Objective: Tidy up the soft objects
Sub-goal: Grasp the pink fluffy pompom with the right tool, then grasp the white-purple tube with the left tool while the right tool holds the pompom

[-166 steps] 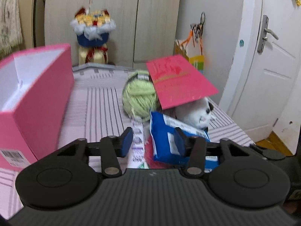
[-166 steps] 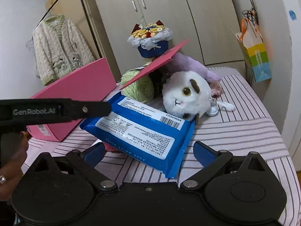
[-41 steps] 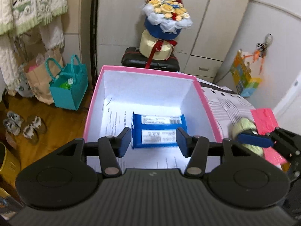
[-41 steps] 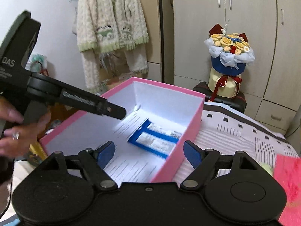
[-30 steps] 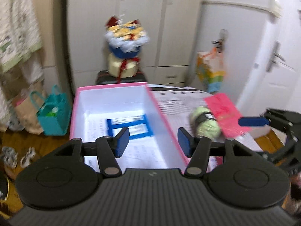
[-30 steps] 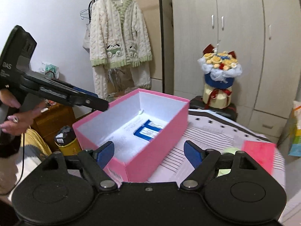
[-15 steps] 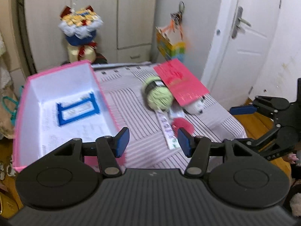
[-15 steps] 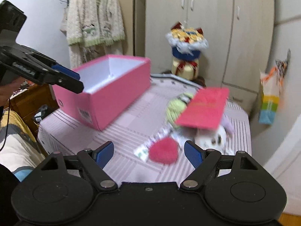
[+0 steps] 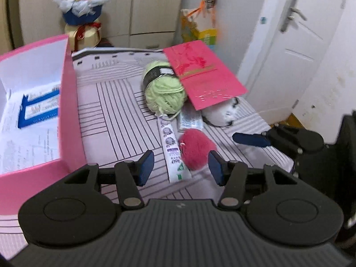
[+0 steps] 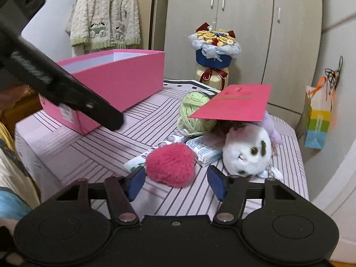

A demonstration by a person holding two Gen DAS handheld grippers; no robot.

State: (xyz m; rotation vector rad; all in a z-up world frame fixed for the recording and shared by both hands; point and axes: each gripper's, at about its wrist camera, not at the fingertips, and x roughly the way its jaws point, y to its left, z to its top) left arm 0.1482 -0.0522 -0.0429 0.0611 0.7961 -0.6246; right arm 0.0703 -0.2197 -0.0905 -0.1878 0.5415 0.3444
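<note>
A fluffy pink pompom (image 9: 197,150) (image 10: 170,164) lies on the striped table, just ahead of both grippers. My left gripper (image 9: 181,166) is open, its jaws closing, with nothing pressed between the pads. My right gripper (image 10: 176,182) is also open and closing, the pompom just beyond its fingertips and untouched. Behind the pompom are a green yarn ball (image 9: 164,93) (image 10: 195,113) and a white plush toy (image 10: 247,151), partly under a pink card (image 10: 235,104). An open pink box (image 9: 66,111) at the left holds a blue wipes pack (image 9: 40,106).
A toothpaste tube (image 9: 171,146) and a small tissue pack (image 10: 207,148) lie beside the pompom. The other gripper's arm (image 10: 66,93) crosses the left of the right wrist view. A bouquet (image 10: 214,46), wardrobe and paper bag (image 10: 318,122) stand behind the table.
Both grippers have swung away from the pink box, dropped lower and come close to the pile of things. The right jaws stand narrower than before.
</note>
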